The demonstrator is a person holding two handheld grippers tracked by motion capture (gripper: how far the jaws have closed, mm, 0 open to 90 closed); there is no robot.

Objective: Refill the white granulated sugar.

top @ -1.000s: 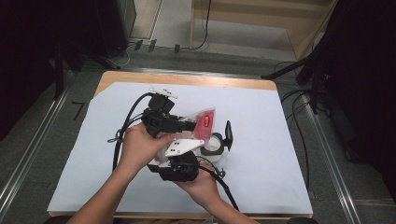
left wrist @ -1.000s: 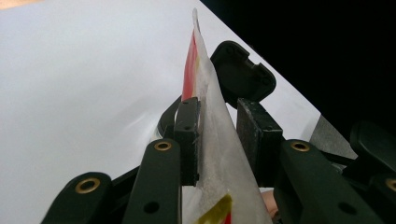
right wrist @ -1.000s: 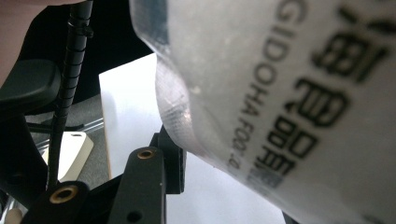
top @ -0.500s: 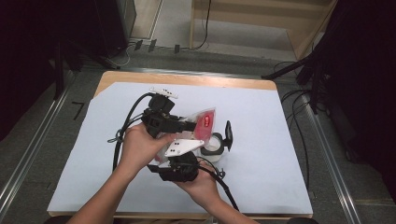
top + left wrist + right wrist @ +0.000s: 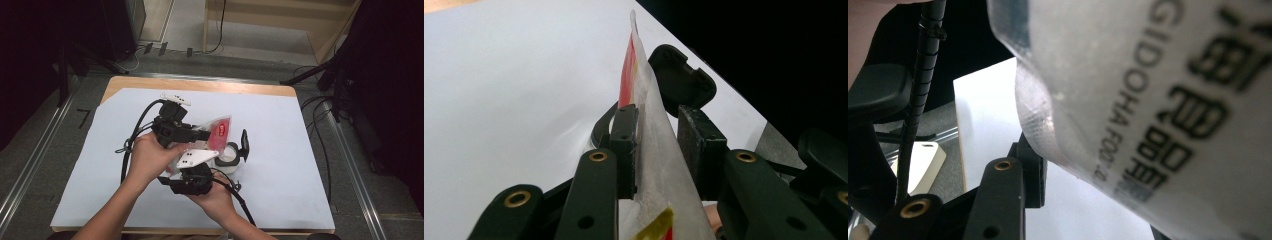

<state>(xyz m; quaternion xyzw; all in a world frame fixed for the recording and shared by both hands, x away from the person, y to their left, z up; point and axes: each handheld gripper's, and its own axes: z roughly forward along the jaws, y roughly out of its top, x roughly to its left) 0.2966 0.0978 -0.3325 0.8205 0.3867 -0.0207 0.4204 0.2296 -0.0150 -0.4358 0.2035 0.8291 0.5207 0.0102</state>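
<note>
A clear pouch (image 5: 220, 129) with a red printed end hangs above the white sheet, held between both grippers. My left gripper (image 5: 206, 134) comes at it from the left. In the left gripper view its pads (image 5: 624, 145) stand on either side of the pouch (image 5: 651, 150) and pinch it. My right gripper (image 5: 195, 172), under its grey plate, holds the pouch's near end. In the right gripper view the pouch (image 5: 1158, 100) with black print lies against the one visible pad (image 5: 1032, 170); the other jaw is hidden. A small white cup (image 5: 228, 156) with an open black lid (image 5: 244, 145) sits just right of the grippers.
A white sheet (image 5: 300, 150) covers the wooden table (image 5: 200, 84). Black cables (image 5: 131, 145) trail from the grippers across the left and near side. Metal rails (image 5: 30, 165) run along the floor on both sides. The black lid (image 5: 681, 80) rises behind the pouch.
</note>
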